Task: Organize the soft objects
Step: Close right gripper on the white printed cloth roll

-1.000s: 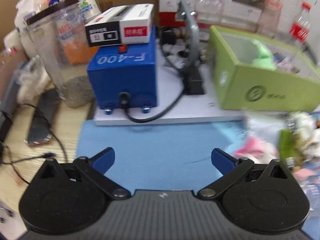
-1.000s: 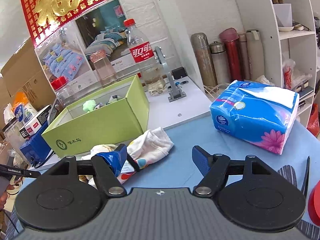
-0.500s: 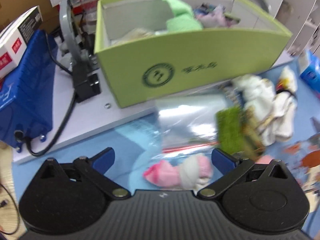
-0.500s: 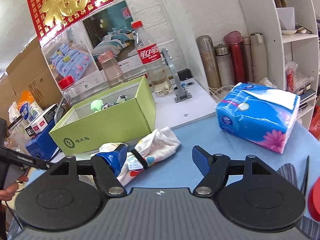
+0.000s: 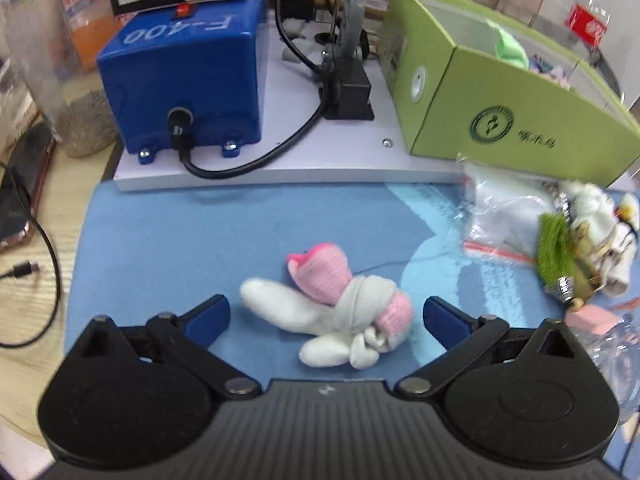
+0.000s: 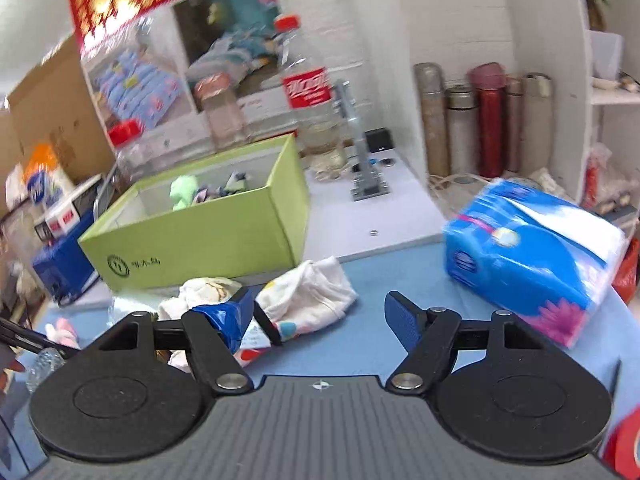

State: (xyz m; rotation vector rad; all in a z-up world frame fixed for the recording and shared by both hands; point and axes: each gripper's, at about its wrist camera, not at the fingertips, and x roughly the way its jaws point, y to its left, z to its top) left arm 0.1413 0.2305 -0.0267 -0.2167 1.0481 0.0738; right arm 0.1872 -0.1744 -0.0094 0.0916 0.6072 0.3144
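A pink and white sock bundle (image 5: 340, 300) lies on the blue mat (image 5: 180, 240). My left gripper (image 5: 326, 312) is open and straddles it, a fingertip on each side, without touching. The green box (image 5: 500, 120) behind holds several soft items, one of them light green. A clear bag (image 5: 496, 216) and a pile of white cloths (image 5: 592, 216) lie in front of the box. My right gripper (image 6: 320, 316) is open over the mat with nothing between its fingers. A white patterned cloth (image 6: 312, 292) lies just behind its left finger, in front of the green box (image 6: 200, 236).
A blue machine (image 5: 180, 72) with a black cable stands on a white board at the back left, and a phone (image 5: 20, 184) lies at the left edge. A blue tissue pack (image 6: 532, 248) sits to the right. Bottles and flasks (image 6: 480, 120) line the wall.
The left wrist view swung from the blue machine across the green box, then came down over the pink and white sock bundle. The right gripper shifted and rolled slightly; both stayed open.
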